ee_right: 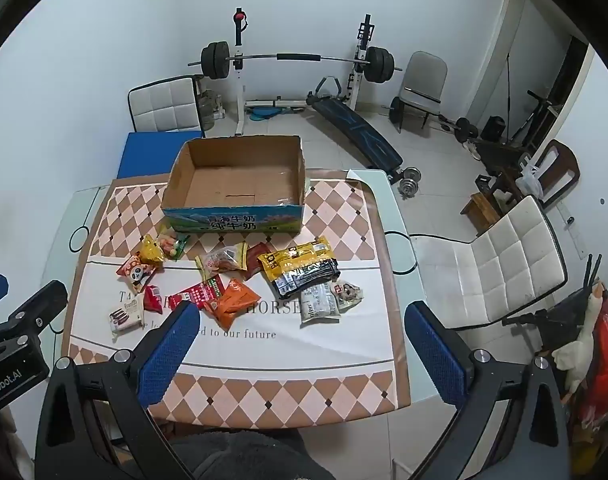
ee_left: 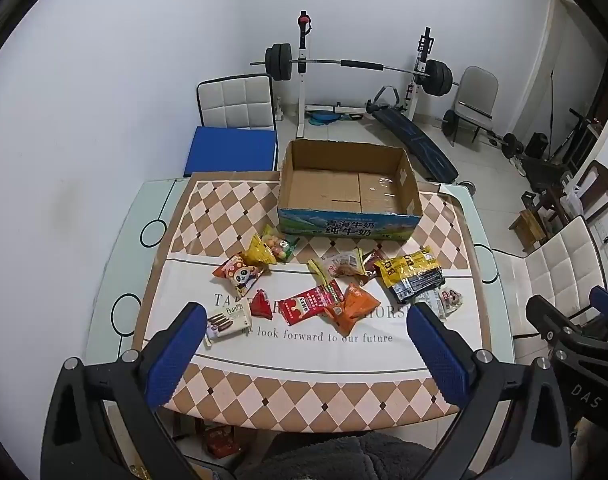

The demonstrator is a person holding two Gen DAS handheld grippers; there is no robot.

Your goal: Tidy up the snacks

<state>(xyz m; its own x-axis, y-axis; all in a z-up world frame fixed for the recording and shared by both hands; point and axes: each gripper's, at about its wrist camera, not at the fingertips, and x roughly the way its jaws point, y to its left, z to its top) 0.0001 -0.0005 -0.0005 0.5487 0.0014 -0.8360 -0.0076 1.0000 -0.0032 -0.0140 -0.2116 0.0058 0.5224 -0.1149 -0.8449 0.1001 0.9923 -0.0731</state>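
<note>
Snack packets (ee_left: 336, 284) lie scattered on the table (ee_left: 115, 248) before an open cardboard box (ee_left: 348, 224), apparently empty. Left gripper (ee_left: 304, 316) and right gripper (ee_right: 299, 312) hover with jaws spread wide, holding nothing.

Table mat (ee_left: 320, 344): "look forward to our future"; white packet (ee_left: 227, 320): "Franzzi" (small print).
</note>
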